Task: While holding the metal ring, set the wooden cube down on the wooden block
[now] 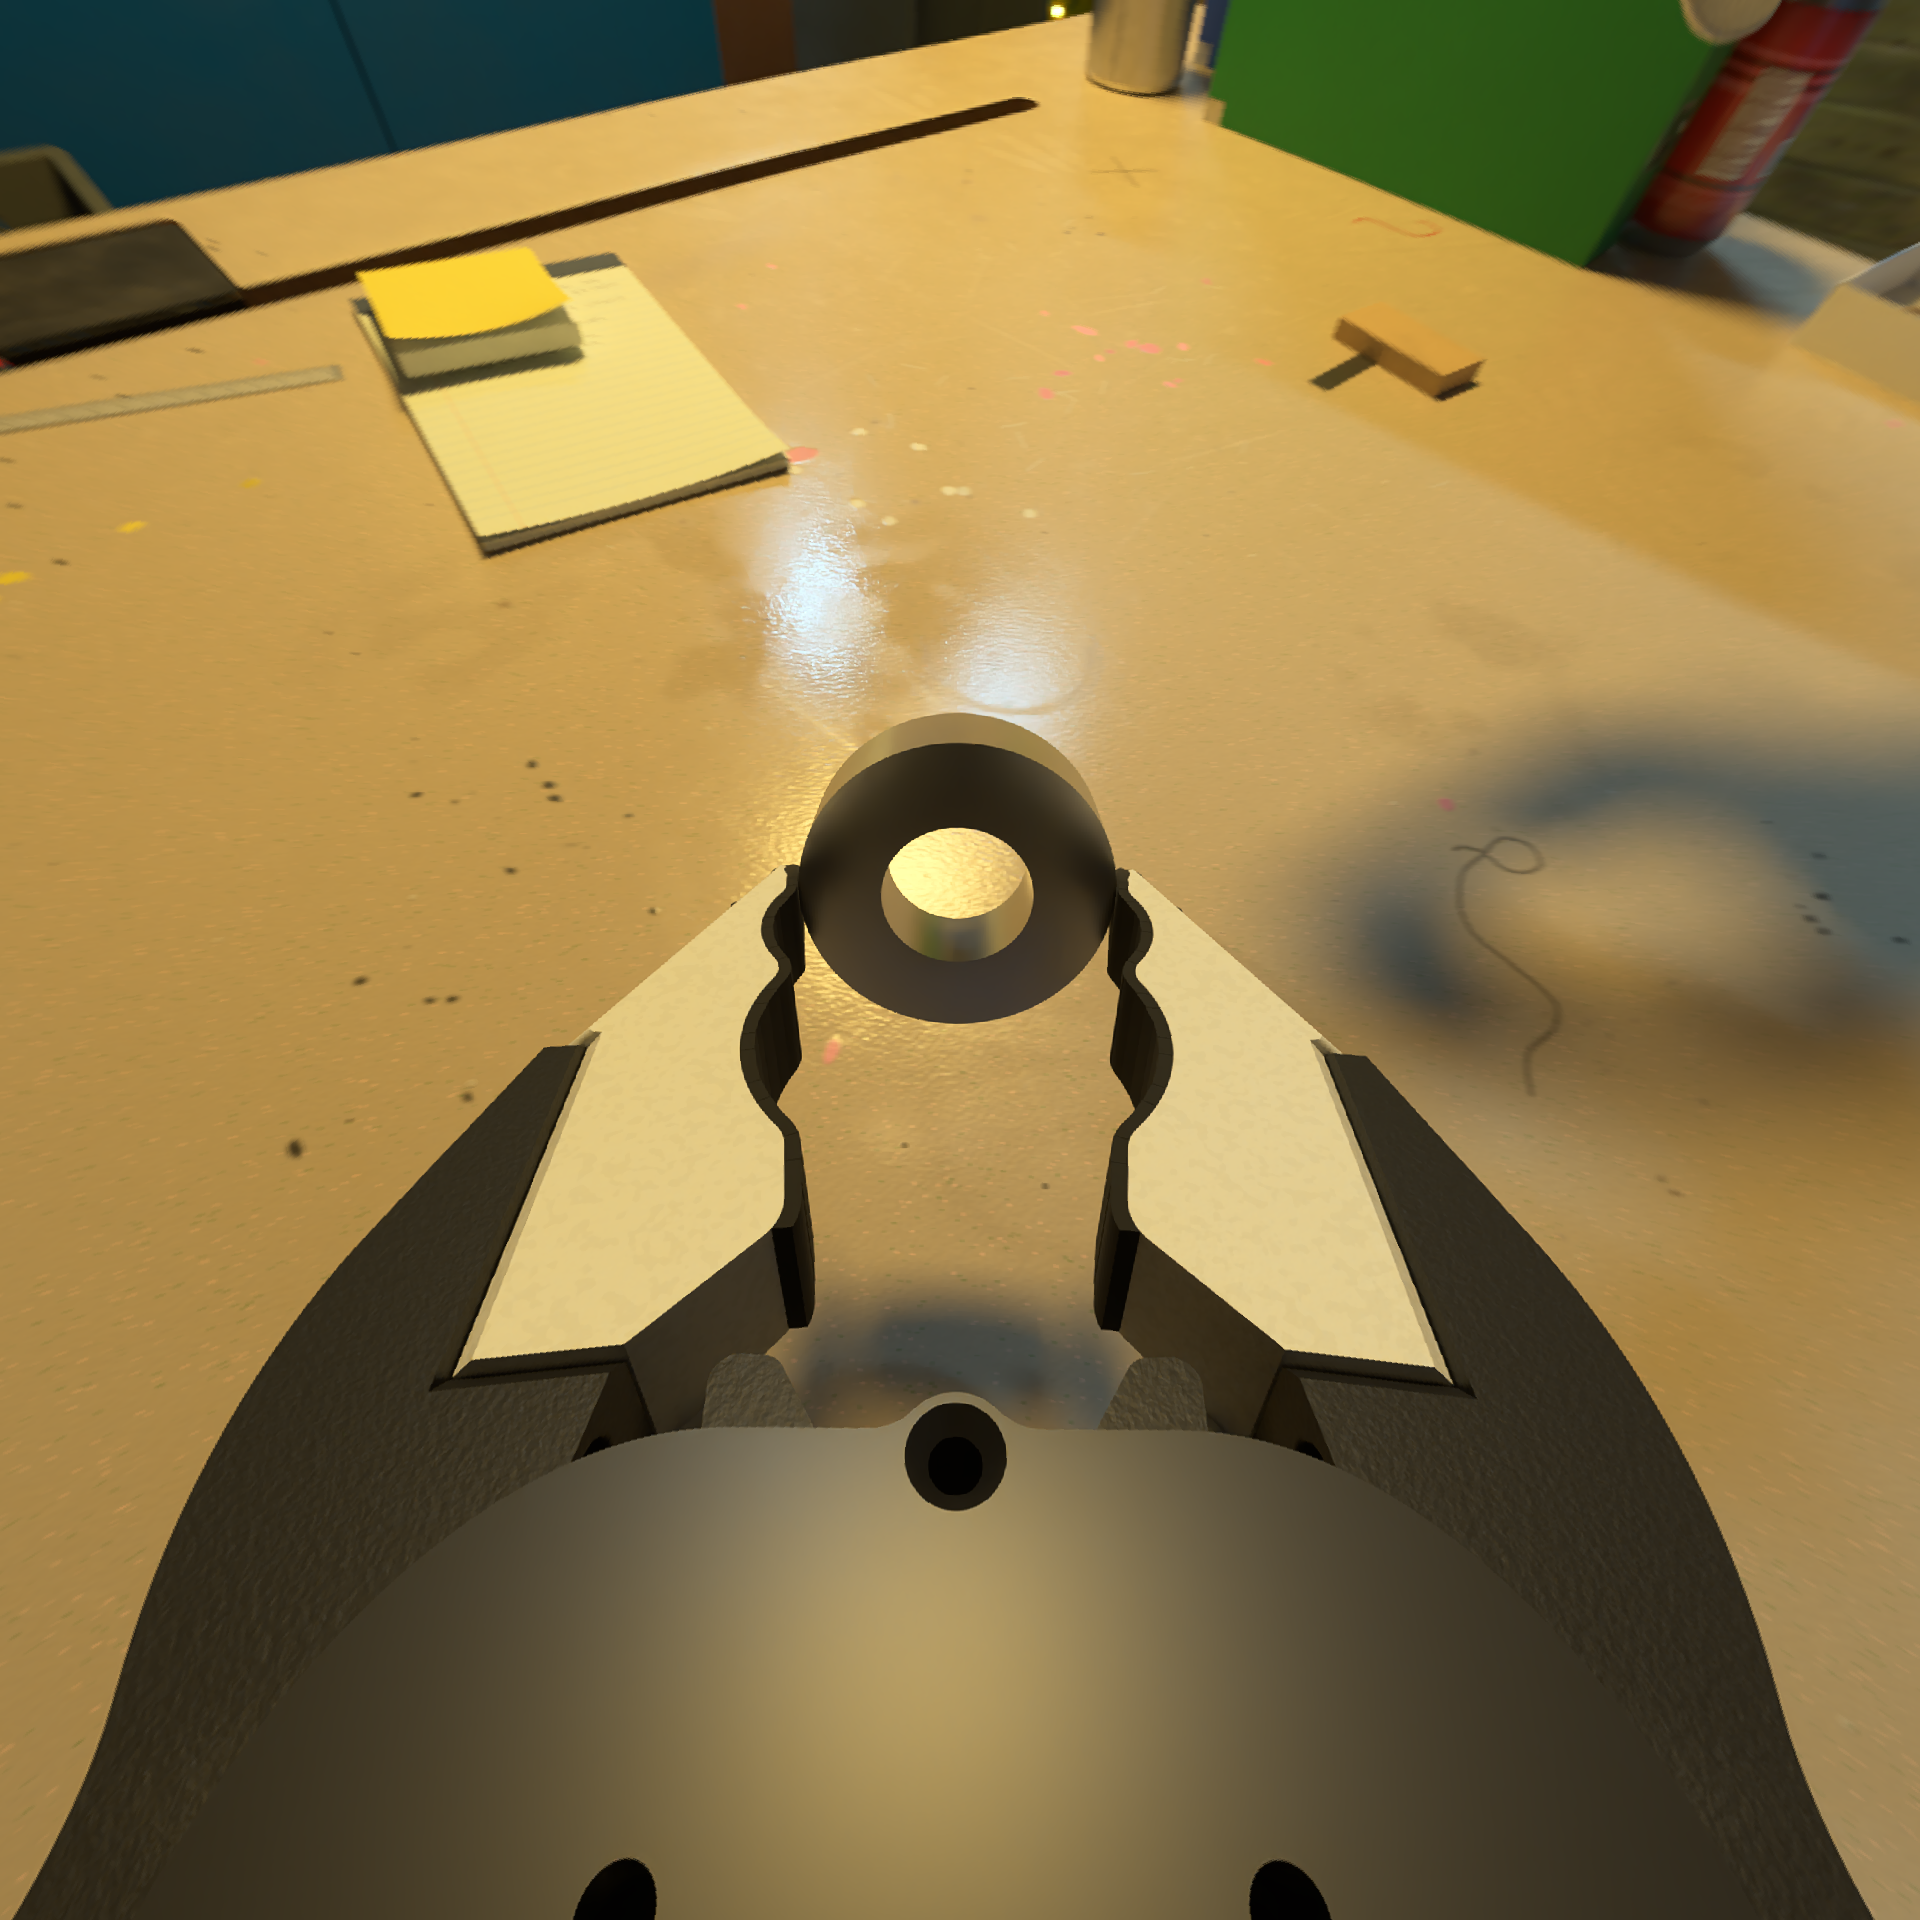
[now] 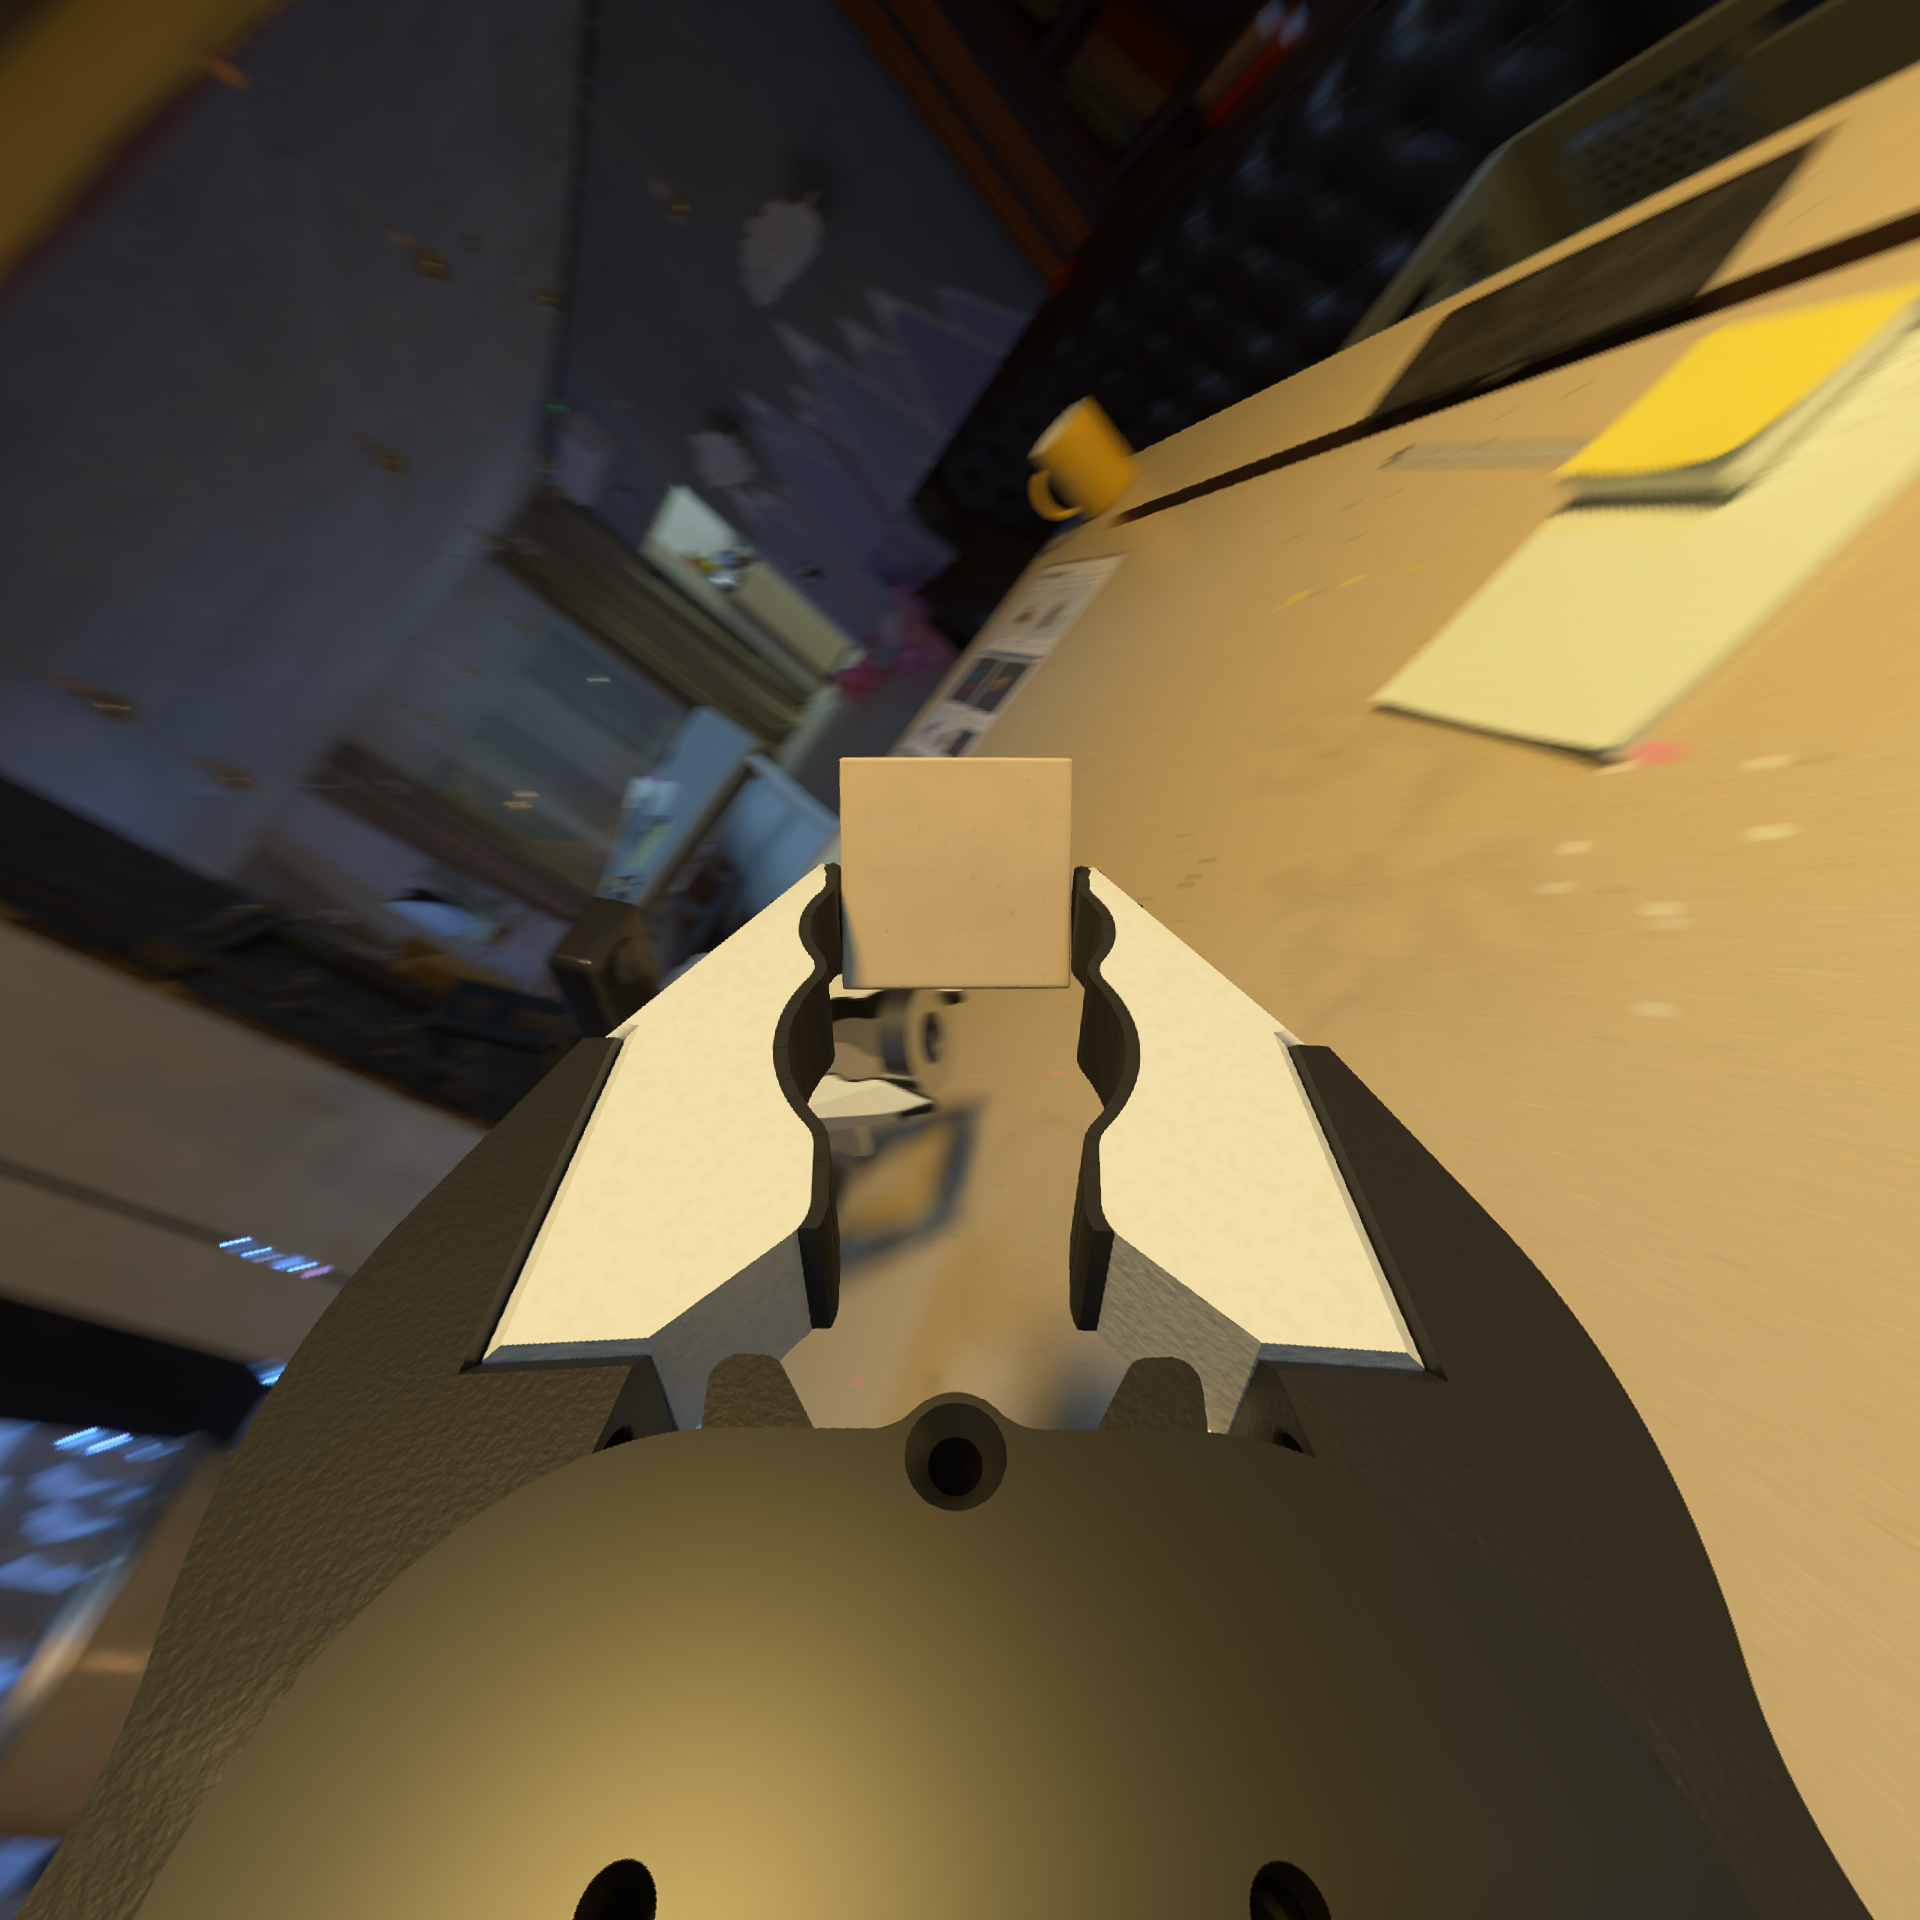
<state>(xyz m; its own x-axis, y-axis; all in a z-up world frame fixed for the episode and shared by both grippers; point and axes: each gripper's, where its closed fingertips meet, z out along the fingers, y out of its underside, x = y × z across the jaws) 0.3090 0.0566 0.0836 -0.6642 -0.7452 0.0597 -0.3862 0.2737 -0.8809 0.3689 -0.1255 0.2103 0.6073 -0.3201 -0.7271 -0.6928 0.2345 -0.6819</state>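
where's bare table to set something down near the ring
Widest bare patch: the table between the legal pad and the left tongs holding the metal ring. Another lies between pad and wooden block. Crowded: far right corner, by the green box.

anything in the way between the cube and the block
Can't trace the whole path. The right gripper holds the cube, whose view misses the block. In the left view, bare table surrounds the block.
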